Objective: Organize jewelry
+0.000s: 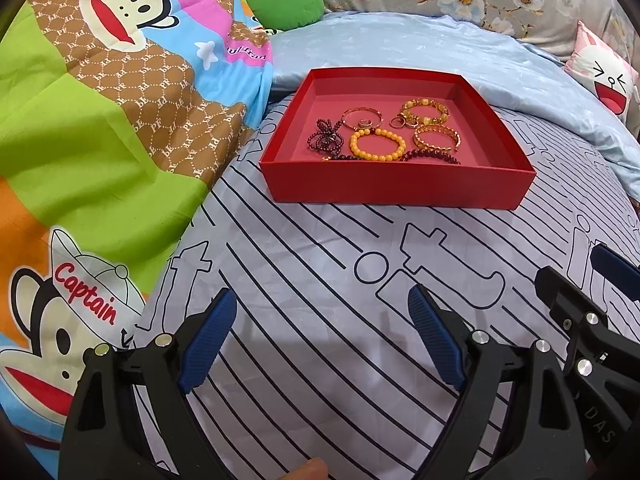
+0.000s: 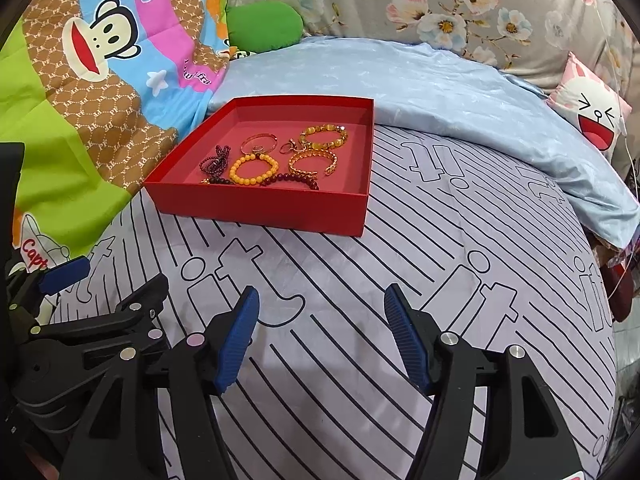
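A shallow red tray (image 1: 396,188) (image 2: 260,206) sits on the striped bedsheet. It holds several pieces of jewelry: an orange bead bracelet (image 1: 377,143) (image 2: 253,168), a dark red bead bracelet (image 1: 434,156) (image 2: 294,179), a gold chain bracelet (image 1: 437,138) (image 2: 312,162), a yellow bead bracelet (image 1: 425,110) (image 2: 323,136), a thin gold bangle (image 1: 362,117) (image 2: 259,142) and a dark purple bead strand (image 1: 325,136) (image 2: 216,162). My left gripper (image 1: 320,320) is open and empty, well short of the tray. My right gripper (image 2: 322,322) is open and empty beside it.
A colourful monkey-print quilt (image 1: 100,120) is bunched on the left. A light blue blanket (image 2: 460,92) lies behind and right of the tray. A green cushion (image 2: 264,26), floral pillows and a cartoon-face pillow (image 2: 592,116) line the back.
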The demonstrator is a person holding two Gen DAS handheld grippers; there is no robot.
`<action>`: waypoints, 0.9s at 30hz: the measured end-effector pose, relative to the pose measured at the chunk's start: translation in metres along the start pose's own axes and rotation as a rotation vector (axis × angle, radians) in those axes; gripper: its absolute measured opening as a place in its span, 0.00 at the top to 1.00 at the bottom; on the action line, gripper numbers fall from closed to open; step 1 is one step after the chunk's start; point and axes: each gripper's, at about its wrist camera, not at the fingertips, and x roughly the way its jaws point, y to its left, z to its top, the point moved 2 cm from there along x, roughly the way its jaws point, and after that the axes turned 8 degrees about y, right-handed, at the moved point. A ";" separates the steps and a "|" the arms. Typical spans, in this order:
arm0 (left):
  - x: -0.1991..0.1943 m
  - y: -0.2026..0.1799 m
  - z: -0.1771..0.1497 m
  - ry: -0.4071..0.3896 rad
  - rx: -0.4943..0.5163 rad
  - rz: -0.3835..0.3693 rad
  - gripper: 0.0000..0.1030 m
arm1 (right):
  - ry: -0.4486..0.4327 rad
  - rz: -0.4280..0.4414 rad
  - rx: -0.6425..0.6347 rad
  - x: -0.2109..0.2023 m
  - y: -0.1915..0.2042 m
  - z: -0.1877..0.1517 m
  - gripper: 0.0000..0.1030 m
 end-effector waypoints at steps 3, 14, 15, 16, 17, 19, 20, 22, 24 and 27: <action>0.002 0.000 -0.002 0.002 -0.003 0.000 0.19 | 0.003 -0.001 0.001 0.001 0.000 -0.001 0.39; 0.004 0.000 -0.004 0.000 -0.013 0.005 0.19 | 0.012 -0.004 0.014 0.004 0.000 -0.004 0.38; 0.004 0.000 -0.005 -0.001 -0.013 0.007 0.19 | 0.013 -0.005 0.016 0.005 0.000 -0.004 0.37; 0.004 0.000 -0.005 -0.003 -0.014 0.008 0.19 | 0.014 -0.007 0.018 0.005 0.000 -0.004 0.37; 0.004 0.000 -0.005 -0.007 -0.015 0.011 0.19 | 0.013 -0.012 0.020 0.006 -0.001 -0.004 0.35; 0.004 0.001 -0.005 -0.012 -0.021 0.014 0.19 | 0.012 -0.013 0.025 0.006 -0.002 -0.003 0.33; 0.004 0.002 -0.005 -0.016 -0.024 0.013 0.19 | 0.011 -0.012 0.028 0.006 -0.002 -0.003 0.32; 0.004 0.003 -0.004 -0.017 -0.032 0.012 0.19 | 0.007 -0.013 0.032 0.006 -0.003 -0.003 0.30; 0.004 0.003 -0.004 -0.017 -0.035 0.012 0.19 | 0.007 -0.013 0.033 0.007 -0.003 -0.004 0.28; 0.005 0.004 -0.004 -0.014 -0.037 0.015 0.19 | 0.008 -0.012 0.034 0.007 -0.004 -0.004 0.25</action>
